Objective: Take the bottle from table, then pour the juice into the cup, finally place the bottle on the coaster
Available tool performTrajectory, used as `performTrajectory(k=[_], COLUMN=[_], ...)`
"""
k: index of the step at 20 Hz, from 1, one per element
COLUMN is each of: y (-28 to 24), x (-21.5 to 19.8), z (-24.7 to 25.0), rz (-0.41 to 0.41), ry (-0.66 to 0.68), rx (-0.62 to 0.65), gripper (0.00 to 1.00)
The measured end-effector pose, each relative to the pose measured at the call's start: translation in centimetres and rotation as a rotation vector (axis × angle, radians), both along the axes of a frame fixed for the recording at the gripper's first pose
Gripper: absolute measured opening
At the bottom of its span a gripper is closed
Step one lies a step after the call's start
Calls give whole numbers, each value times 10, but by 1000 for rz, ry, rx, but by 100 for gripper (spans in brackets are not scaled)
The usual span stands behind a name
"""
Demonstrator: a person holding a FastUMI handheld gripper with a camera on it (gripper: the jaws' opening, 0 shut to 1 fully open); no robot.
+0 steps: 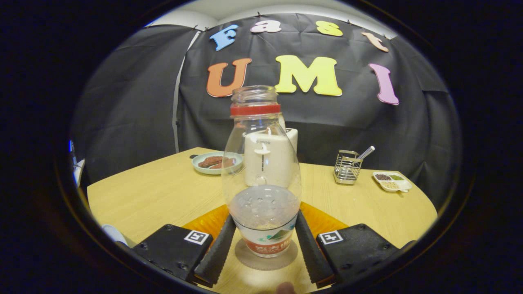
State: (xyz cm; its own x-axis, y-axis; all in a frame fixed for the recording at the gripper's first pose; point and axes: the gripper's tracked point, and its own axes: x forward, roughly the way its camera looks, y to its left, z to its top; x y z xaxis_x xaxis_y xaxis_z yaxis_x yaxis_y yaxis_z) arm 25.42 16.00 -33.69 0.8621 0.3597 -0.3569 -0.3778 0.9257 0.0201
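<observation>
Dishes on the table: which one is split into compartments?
The white tray, beyond the tongs beside the wire caddy; it holds separate heaps. The round plate by the toaster is undivided. Tongs flank the bottle.

The worktop (163,192) is evenly lit from above, with a soft shadow cast beneath the bottle (261,171); straight edges are bowed by fisheye distortion, and focus is kept sharp.

Nothing legible: bottle (261,171) label print too blurred to read; small wording on toaster (269,157) behind bottle likewise unreadable.
</observation>
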Motion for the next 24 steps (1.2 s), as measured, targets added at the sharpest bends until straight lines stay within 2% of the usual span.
performTrajectory(k=[5, 12, 17, 24], y=[-6, -13, -19, -31], x=[0, -7, -16, -66], z=[-2, 26, 82, 205], rz=[-17, -57, -82, -135], ry=[3, -25, -84, -256], rx=[-6, 39, 72, 72], gripper=[97, 99, 99, 99])
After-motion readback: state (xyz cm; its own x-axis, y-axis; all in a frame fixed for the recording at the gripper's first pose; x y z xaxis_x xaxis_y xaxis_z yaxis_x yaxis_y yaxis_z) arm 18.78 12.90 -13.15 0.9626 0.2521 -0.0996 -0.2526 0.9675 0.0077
